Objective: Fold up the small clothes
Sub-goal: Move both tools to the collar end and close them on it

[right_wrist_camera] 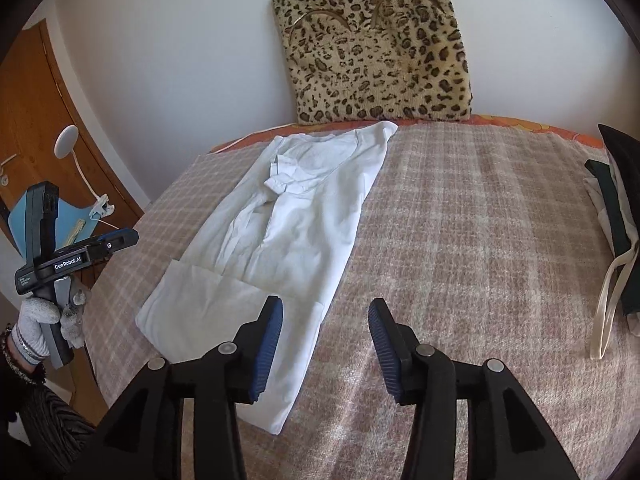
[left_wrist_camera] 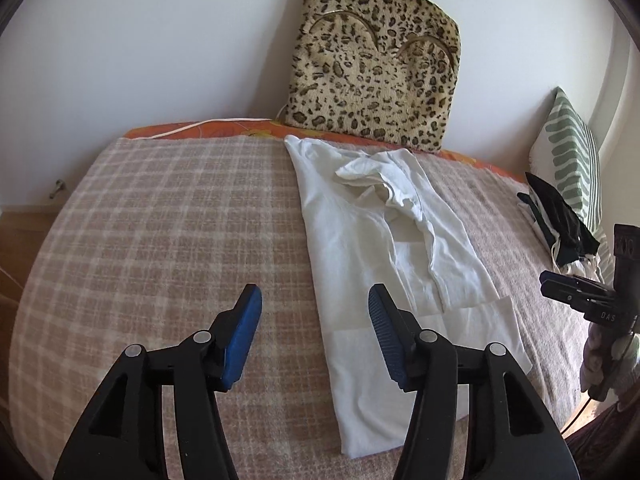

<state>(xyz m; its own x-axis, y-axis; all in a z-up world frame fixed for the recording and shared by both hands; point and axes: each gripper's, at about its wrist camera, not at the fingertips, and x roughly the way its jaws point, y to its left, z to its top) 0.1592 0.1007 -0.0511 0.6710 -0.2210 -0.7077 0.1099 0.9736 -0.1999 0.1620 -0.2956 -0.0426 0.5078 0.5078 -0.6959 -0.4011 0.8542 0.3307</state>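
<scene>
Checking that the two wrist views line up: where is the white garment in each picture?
Left wrist view: the white garment lies right of centre, running from the far bed edge to beside the open left gripper.
Right wrist view: the white garment lies left of centre, its near end beside the open right gripper.
Shared landmark: the leopard-print cushion against the wall behind it.

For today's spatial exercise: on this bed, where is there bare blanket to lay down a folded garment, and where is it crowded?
Two free patches: the wide checked blanket left of the white shirt, out to the bed's left edge, and the strip between the shirt and the dark clothes pile on the right. The far edge is crowded by the leopard cushion. Both grippers, left and right, are open and hold nothing.
</scene>
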